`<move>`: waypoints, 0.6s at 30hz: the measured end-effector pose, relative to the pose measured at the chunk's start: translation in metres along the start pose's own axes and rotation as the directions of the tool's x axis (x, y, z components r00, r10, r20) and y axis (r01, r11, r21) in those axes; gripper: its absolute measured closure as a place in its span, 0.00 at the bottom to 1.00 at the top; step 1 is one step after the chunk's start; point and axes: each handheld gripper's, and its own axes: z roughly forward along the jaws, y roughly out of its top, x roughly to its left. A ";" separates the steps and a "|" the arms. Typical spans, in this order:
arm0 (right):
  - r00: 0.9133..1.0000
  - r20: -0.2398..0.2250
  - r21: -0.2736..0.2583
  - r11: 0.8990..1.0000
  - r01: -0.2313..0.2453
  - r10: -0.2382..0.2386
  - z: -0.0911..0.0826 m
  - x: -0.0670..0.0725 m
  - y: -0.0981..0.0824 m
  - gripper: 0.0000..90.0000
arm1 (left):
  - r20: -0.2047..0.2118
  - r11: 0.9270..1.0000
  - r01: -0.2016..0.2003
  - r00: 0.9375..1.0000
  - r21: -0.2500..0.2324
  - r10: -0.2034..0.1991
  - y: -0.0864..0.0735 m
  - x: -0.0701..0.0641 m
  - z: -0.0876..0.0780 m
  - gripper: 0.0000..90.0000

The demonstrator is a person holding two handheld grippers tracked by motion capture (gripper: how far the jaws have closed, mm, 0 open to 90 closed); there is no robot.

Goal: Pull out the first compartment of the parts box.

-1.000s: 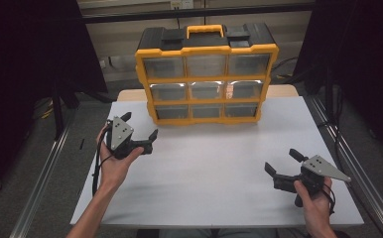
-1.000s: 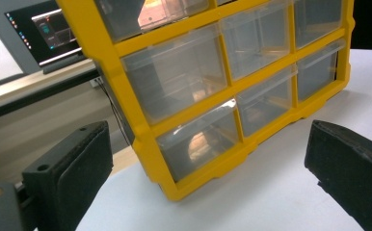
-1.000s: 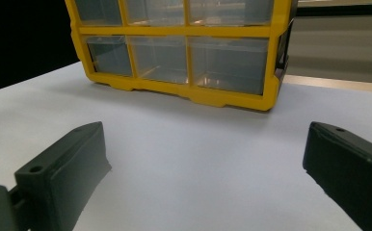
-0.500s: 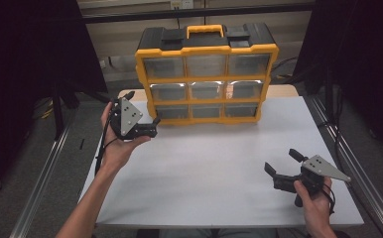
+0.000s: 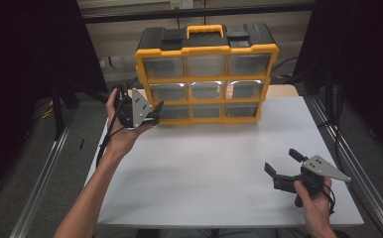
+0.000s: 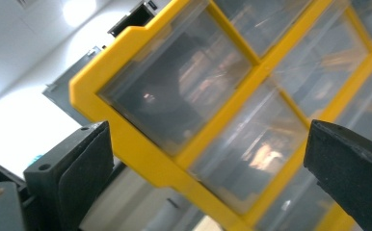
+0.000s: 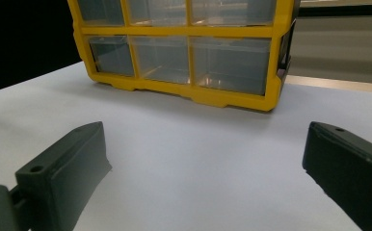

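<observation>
Drawer organizer (image 5: 207, 74), yellow-framed with a black top and a yellow carry handle (image 5: 205, 30), is standing upright in the upper centre of the high view, at the far edge of the white table (image 5: 204, 173). Its nine clear drawers are facing me, which is why I am coming at it from the front. I am holding the left gripper (image 5: 156, 110) raised at the cabinet's lower left corner, tilted on its side, so the yellow frame is running diagonally through the left gripper view; its jaws are spread wide with nothing between them, and the left-hand drawers (image 6: 174, 91) are sitting in the gap. I judge I am lining up on one of those drawers to pull it, though I cannot tell which one. I am resting the right gripper (image 5: 283, 166) low over the table in the lower right of the high view, well apart from the cabinet, jaws likewise wide and empty, presumably waiting in reserve.
</observation>
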 end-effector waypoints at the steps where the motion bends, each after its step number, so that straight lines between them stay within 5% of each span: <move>1: 1.000 0.000 -0.002 1.000 0.004 -0.004 0.000 0.000 0.000 0.02 | -0.005 1.000 -0.021 1.000 -0.010 0.020 0.001 0.002 0.002 0.05; 7: 1.000 -0.004 -0.001 1.000 0.004 -0.004 0.000 0.000 0.000 0.02 | -0.047 0.991 -0.136 0.989 0.016 0.137 0.004 0.009 0.012 0.06; 12: 1.000 -0.006 -0.005 1.000 0.005 -0.005 0.000 0.001 0.000 0.02 | -0.055 0.981 -0.192 0.980 0.012 0.192 0.009 0.011 0.017 0.07; 15: 1.000 -0.008 -0.006 1.000 0.004 -0.004 0.000 0.001 0.000 0.02 | -0.051 0.966 -0.257 0.965 0.032 0.258 0.011 0.011 0.020 0.09; 18: 1.000 -0.009 -0.005 1.000 0.000 0.000 0.000 0.001 0.000 0.02 | -0.065 0.939 -0.343 0.936 0.041 0.345 0.012 0.012 0.025 0.10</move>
